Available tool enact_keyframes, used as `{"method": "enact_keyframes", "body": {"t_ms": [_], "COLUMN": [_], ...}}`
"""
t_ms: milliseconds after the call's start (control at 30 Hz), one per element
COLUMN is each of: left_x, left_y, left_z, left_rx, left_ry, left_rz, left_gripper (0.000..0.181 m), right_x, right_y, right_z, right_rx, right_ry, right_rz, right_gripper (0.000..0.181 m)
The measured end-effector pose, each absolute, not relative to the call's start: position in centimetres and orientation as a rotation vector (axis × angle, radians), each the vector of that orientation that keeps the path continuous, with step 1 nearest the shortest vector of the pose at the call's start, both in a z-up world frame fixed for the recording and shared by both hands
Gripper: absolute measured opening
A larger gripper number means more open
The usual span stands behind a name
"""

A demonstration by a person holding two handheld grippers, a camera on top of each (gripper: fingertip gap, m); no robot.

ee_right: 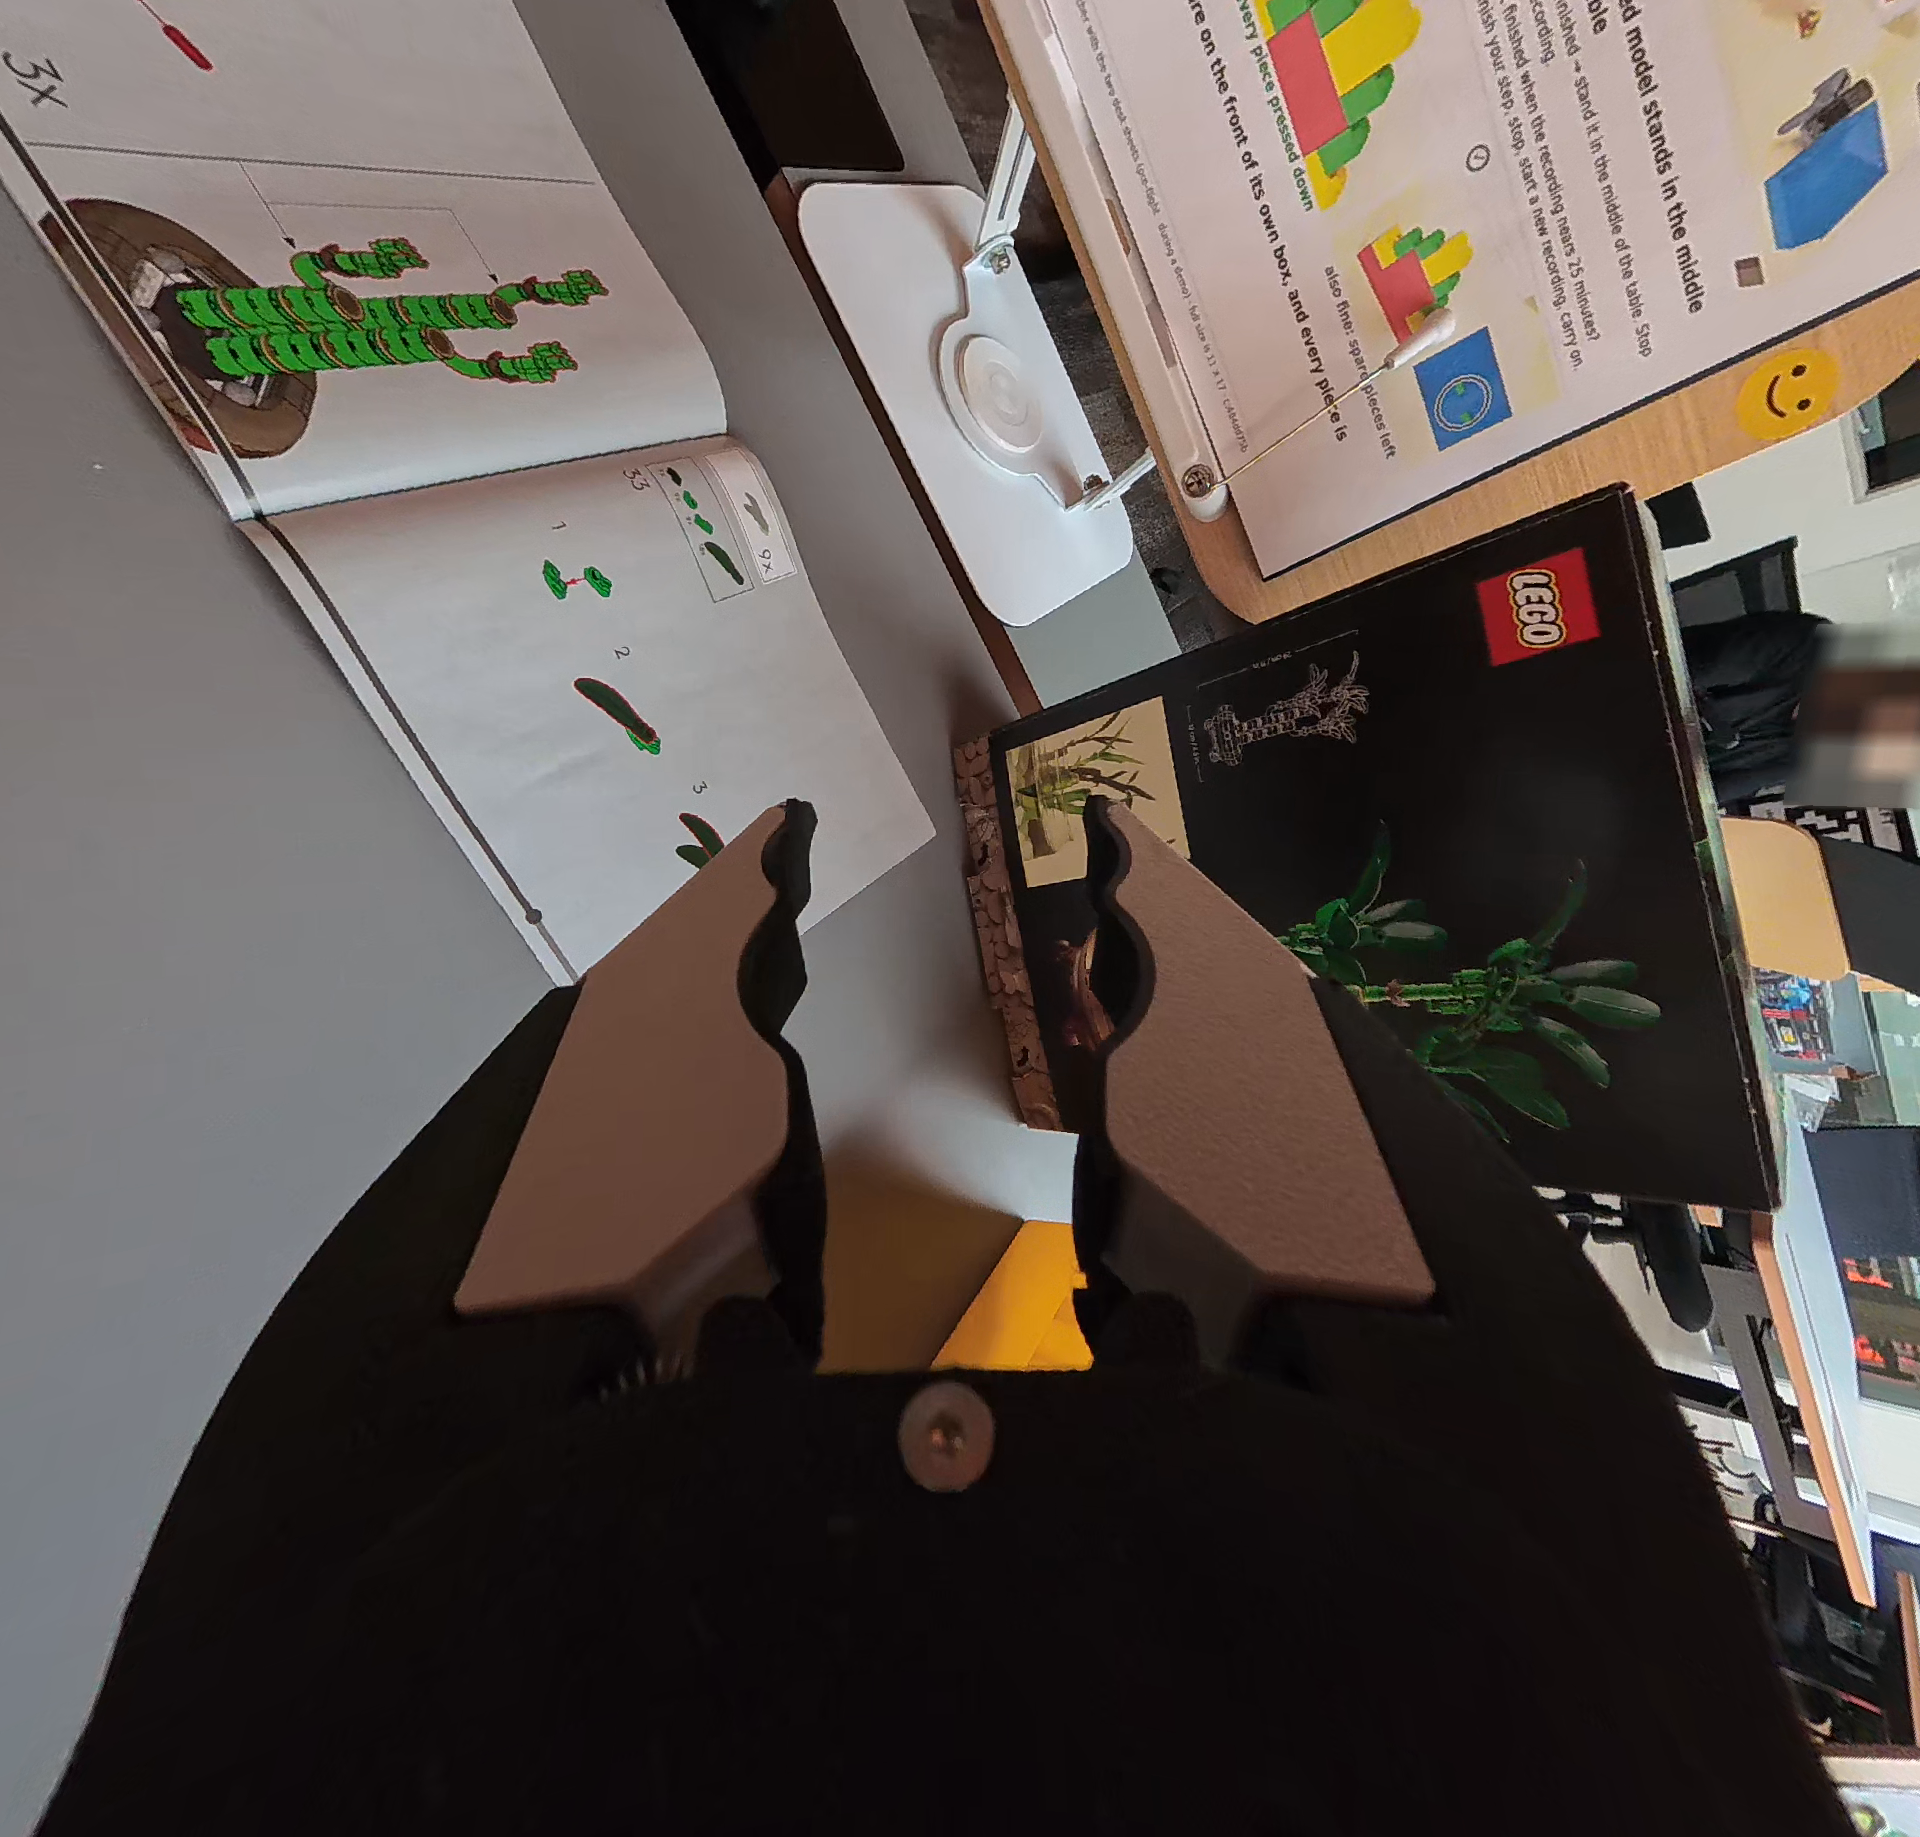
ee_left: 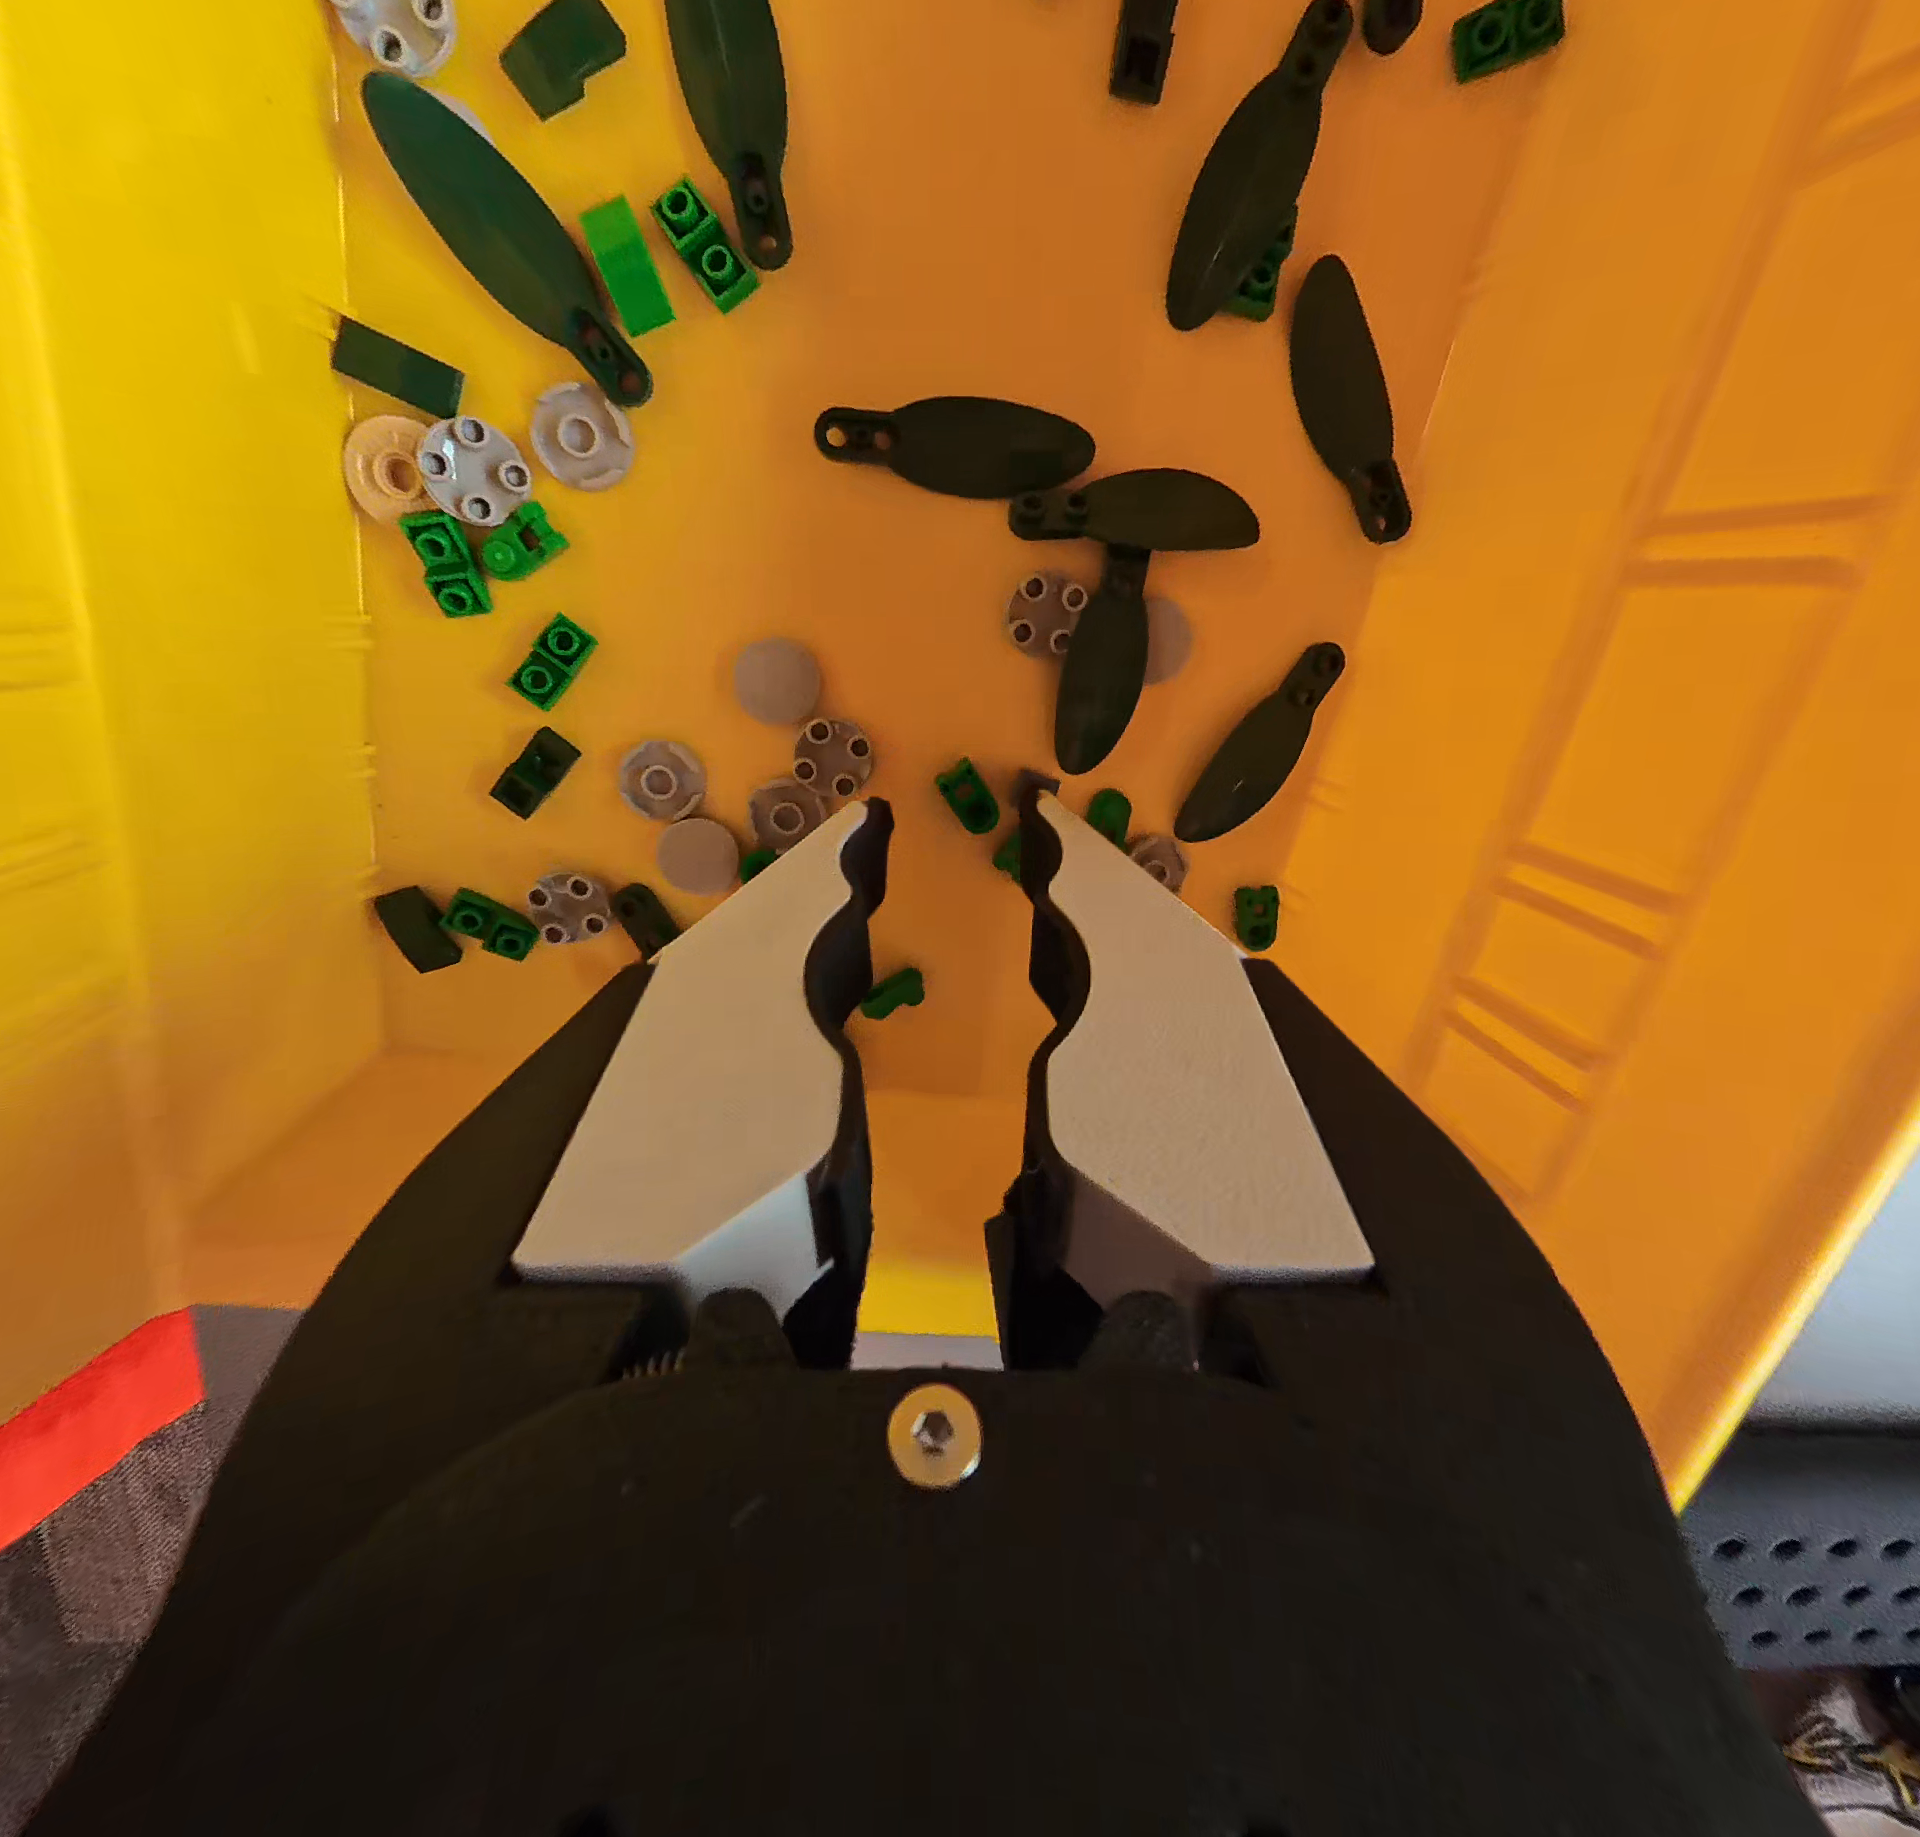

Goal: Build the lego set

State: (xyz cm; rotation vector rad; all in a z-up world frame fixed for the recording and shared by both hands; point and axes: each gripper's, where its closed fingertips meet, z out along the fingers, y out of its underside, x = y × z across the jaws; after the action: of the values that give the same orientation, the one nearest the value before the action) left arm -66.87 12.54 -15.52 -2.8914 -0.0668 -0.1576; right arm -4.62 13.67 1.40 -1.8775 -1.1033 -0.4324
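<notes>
In the left wrist view my left gripper (ee_left: 954,813) is open and empty, reaching down into a yellow bin (ee_left: 1558,644). On the bin floor lie several dark green leaf pieces (ee_left: 966,447), bright green small plates (ee_left: 553,660) and grey round plates (ee_left: 833,757). A small green clip piece (ee_left: 966,792) lies just beyond the fingertips, and another (ee_left: 894,992) lies between the fingers. In the right wrist view my right gripper (ee_right: 945,816) is open and empty above the grey table (ee_right: 208,956), over the open instruction booklet (ee_right: 499,416) and the black set box (ee_right: 1455,852).
A white stand base (ee_right: 935,333) holds a wooden board with a printed sheet (ee_right: 1455,177) behind the booklet. A yellow bin corner (ee_right: 1018,1309) shows below the right gripper. A red edge (ee_left: 94,1403) lies left of the yellow bin. Office furniture is at the far right. Spacing between my two grippers at the tips: around 65 centimetres.
</notes>
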Motion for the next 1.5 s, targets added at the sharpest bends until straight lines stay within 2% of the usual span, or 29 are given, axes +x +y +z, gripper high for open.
{"method": "enact_keyframes", "body": {"t_ms": [200, 1033, 1167, 1300, 1500], "left_x": [-66.8, -68.0, -67.5, -62.7, -49.2], "left_y": [12.9, 11.9, 11.9, 11.0, 2.7], "left_z": [-15.9, -15.2, -11.1, -4.6, 7.3], "left_rx": [-2.889, -2.856, -2.667, -2.311, -1.637], "left_ry": [-0.087, -0.049, -0.055, -0.012, 0.378], "left_rz": [-0.165, -0.089, -0.134, -0.421, -1.334], "left_gripper": [0.014, 0.006, 0.006, 0.006, 0.006], "right_x": [-4.5, -4.7, -4.7, -4.6, -4.9], "right_y": [13.6, 13.5, 13.5, 13.6, 13.6], "right_z": [1.5, 1.2, 1.3, 1.3, 1.0], "right_rx": [-1.876, -1.880, -1.880, -1.882, -1.887], "right_ry": [-1.099, -1.121, -1.120, -1.116, -1.133], "right_rz": [-0.433, -0.439, -0.440, -0.439, -0.442], "right_gripper": [0.053, 0.053, 0.053, 0.053, 0.053]}}
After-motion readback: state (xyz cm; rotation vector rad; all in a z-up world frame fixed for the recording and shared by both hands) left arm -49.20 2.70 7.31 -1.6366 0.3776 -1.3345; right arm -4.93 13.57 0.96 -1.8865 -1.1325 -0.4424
